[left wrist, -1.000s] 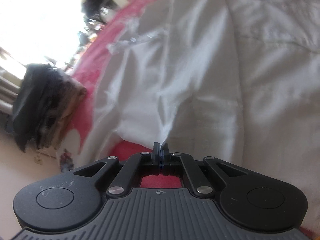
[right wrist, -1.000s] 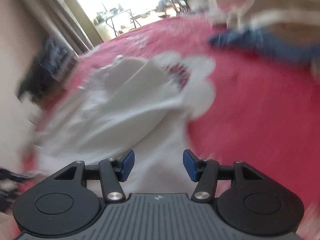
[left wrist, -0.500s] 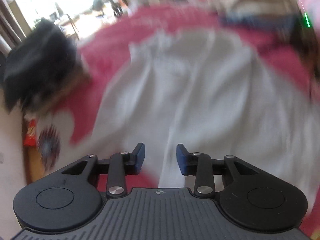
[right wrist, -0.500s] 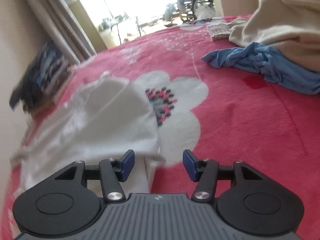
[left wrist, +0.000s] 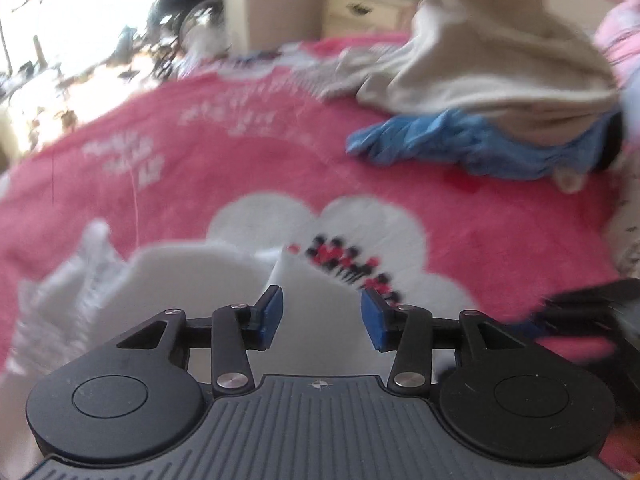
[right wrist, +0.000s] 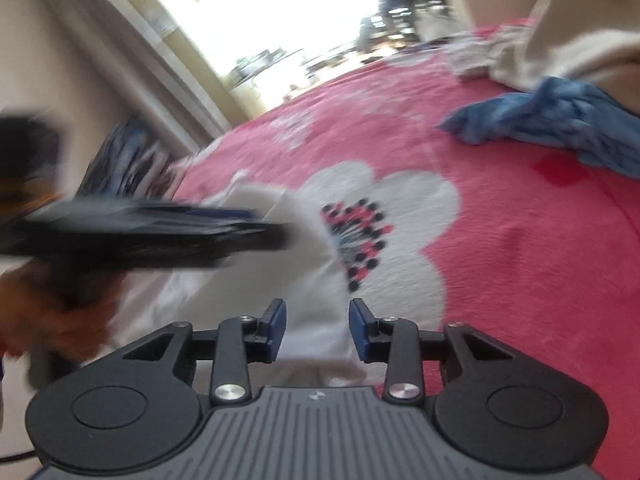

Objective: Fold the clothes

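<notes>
While both claws gape, white garment (left wrist: pixel 188 280) lies on blanket (left wrist: pixel 500 240).

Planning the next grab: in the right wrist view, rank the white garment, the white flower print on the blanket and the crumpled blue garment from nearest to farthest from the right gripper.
1. White garment, just ahead of the right gripper, spreading left.
2. White flower print, ahead, slightly right.
3. Crumpled blue garment, far right.

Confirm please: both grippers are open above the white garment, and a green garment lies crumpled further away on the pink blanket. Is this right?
One detail is wrong: the crumpled garment is blue, not green, as the right wrist view shows. The left gripper and right gripper are open above the white garment.
</notes>
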Action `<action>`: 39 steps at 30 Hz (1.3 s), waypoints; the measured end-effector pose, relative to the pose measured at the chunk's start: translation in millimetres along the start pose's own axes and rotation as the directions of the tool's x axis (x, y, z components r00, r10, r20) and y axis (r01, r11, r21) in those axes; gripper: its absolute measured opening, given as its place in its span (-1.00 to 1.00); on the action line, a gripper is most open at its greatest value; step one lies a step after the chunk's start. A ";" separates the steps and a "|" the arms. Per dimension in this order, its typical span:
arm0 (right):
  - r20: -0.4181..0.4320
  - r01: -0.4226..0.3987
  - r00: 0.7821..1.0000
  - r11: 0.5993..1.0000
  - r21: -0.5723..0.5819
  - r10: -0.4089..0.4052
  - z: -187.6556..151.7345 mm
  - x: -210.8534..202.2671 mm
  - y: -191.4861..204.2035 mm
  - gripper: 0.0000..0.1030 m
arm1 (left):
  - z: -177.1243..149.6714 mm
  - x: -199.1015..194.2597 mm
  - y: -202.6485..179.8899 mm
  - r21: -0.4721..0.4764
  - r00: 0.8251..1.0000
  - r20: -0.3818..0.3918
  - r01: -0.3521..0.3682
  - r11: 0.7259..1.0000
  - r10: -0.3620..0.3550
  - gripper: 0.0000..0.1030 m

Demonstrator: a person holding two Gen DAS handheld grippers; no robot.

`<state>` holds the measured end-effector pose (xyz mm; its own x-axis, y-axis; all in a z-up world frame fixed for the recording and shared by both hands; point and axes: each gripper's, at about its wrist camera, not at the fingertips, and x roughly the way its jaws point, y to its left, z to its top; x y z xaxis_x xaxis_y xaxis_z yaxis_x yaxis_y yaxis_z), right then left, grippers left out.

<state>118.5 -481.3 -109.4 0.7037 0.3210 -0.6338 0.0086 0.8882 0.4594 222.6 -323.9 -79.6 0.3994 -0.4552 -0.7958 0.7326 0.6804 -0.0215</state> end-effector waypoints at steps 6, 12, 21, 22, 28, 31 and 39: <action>-0.054 0.055 0.996 0.980 -0.190 -0.066 -22.1 14.6 14.7 -0.34 | -8.0 25.5 27.5 -0.167 0.999 -0.018 -0.035 0.985 0.032 -0.15; -0.015 0.033 0.999 0.987 -0.158 -0.036 -14.7 -6.5 17.7 -0.32 | -9.3 -48.7 78.4 -0.344 0.995 0.094 0.047 0.938 -0.015 -0.12; 0.059 -0.003 0.998 0.977 -0.212 0.015 -12.1 -50.6 52.9 -0.28 | -127.8 -247.2 236.1 -0.677 0.941 0.228 -0.030 0.736 0.249 0.05; 0.057 -0.015 0.998 0.979 -0.203 0.027 -13.3 -50.9 59.0 -0.28 | -152.8 -255.7 250.9 -0.724 0.937 0.206 -0.047 0.688 0.281 0.06; 0.031 -0.102 0.994 0.986 -0.133 0.107 -22.8 -46.9 96.6 -0.19 | -302.8 -306.9 339.7 -0.930 0.900 0.033 -0.131 0.343 0.434 0.08; -0.014 -0.128 0.992 0.986 -0.103 0.127 -32.9 -27.2 122.0 -0.18 | -377.8 -332.5 384.1 -0.977 0.874 -0.072 -0.159 0.144 0.480 0.08; -0.105 -0.171 0.981 0.981 -0.087 0.162 -42.2 19.1 186.5 -0.17 | -452.2 -275.3 441.6 -0.984 0.930 -0.061 0.005 -0.178 0.363 0.09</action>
<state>103.6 -295.6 -62.1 0.6176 0.4929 -0.6129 -0.1739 0.8456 0.5048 186.9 361.6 -143.7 0.6038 -0.1410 -0.7846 -0.6707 0.4422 -0.5956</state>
